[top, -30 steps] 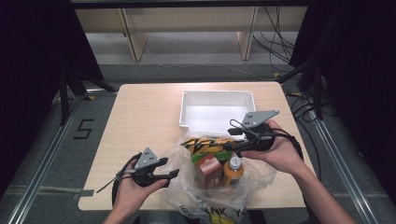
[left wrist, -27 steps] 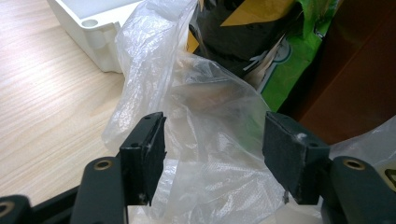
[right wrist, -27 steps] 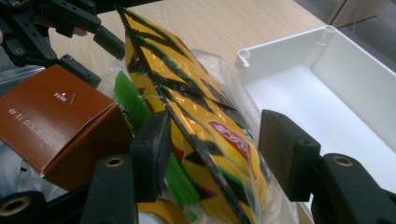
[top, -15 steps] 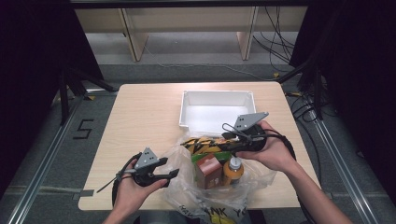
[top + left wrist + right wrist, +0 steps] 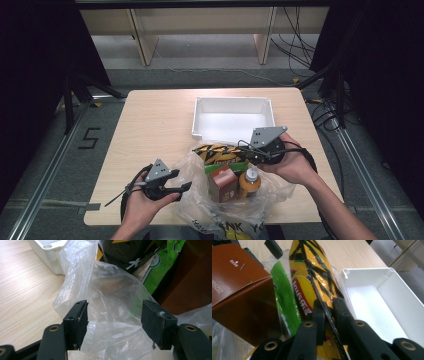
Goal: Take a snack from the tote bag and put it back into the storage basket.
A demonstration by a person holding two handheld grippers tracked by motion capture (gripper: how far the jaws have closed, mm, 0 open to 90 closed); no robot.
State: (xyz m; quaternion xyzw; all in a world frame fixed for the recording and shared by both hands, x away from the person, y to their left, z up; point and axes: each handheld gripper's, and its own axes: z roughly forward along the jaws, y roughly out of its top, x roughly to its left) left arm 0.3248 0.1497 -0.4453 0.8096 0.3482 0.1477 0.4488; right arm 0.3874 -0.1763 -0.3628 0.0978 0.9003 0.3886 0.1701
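A clear plastic bag (image 5: 200, 205) lies open at the table's near edge. It holds a yellow-and-black snack bag (image 5: 217, 152), a green packet (image 5: 225, 167), a brown carton (image 5: 222, 182) and an orange bottle (image 5: 250, 181). My right gripper (image 5: 328, 305) has just been closing and now pinches the snack bag (image 5: 308, 277) by its sealed edge, beside the carton (image 5: 239, 282). My left gripper (image 5: 115, 317) stands open at the bag's left side, with loose plastic film (image 5: 112, 295) between its jaws and neither pad pressing on it.
A white tray (image 5: 198, 117) sits just beyond the bag at mid-table, and its rim (image 5: 367, 270) is close to my right gripper. Bare wood stretches left of the tray. Metal rails run along the floor on both sides of the table.
The right gripper's jaws have closed on the snack bag's edge, and that hand shifted slightly toward the bag. The left hand and its gripper have kept still.
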